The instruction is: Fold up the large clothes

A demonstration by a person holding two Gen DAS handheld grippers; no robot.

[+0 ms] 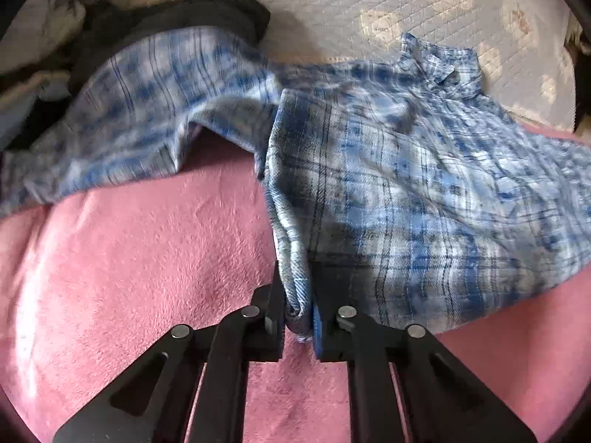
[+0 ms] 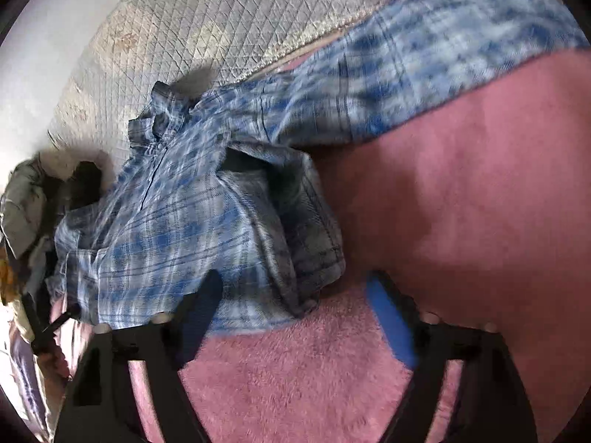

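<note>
- Left wrist view: looks steeply down along the left gripper [image 1: 299, 310], close over the pink blanket [image 1: 147, 258], facing the quilted mattress [image 1: 369, 11] beyond.
- Right wrist view: looks steeply down along the right gripper [image 2: 295, 306], equally close, rolled to one side.
- Shared field: the plaid shirt [image 1: 424, 170], its collar [image 2: 162, 110], blanket and mattress.

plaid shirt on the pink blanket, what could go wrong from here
The left gripper pinches only a narrow bunched edge of the plaid shirt, so it could slip out when pulled. The right gripper is open with nothing held, so the hem may sag. One sleeve trails onto a dark clothes pile and might drag it.
</note>
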